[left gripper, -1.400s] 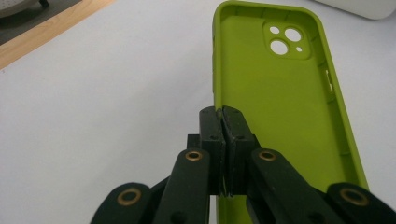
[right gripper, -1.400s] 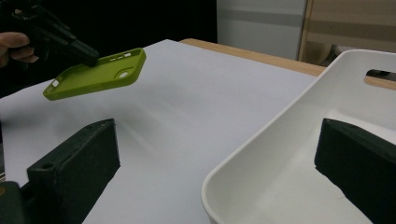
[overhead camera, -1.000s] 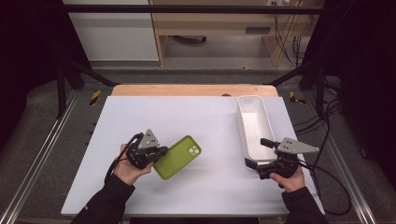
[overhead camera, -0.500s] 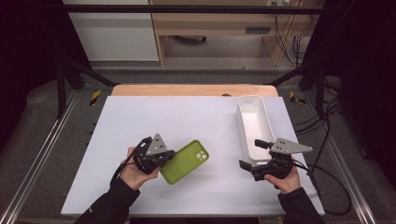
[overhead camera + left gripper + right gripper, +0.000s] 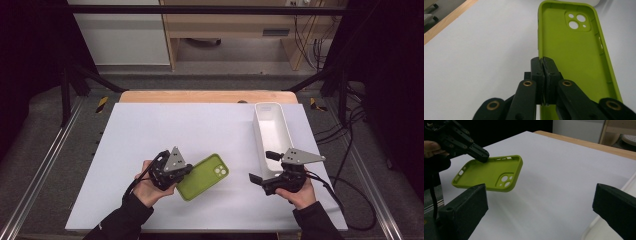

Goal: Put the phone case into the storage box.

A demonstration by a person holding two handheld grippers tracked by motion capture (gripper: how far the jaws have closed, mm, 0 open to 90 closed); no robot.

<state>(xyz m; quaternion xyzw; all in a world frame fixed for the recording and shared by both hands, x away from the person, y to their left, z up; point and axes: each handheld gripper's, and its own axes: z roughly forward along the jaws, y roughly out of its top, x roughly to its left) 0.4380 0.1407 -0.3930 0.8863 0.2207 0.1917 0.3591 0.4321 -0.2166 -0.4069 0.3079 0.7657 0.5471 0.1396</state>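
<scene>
Lifting the green phone case off the table is what I've got going with the left gripper here: the jaws are pinched shut on one long side wall of the case, and from the right gripper view you can see it's clear of the white surface, tilted, open side up, camera cutout at the far end from the grip. Compared with a second ago, the case has slid a bit toward the near edge and more toward the middle, and the left hand has turned it slightly, so it's being carried, not just nudged. The right gripper has drifted in too, off the near end of the white tray at the right edge and toward the case, with its jaws spread wide and nothing between them. My read is that this is setting up either a hand-over or a drop into the tray, and the pick itself is done. The grip is only on a thin soft wall though, so the case could flex or swing if I move fast.
</scene>
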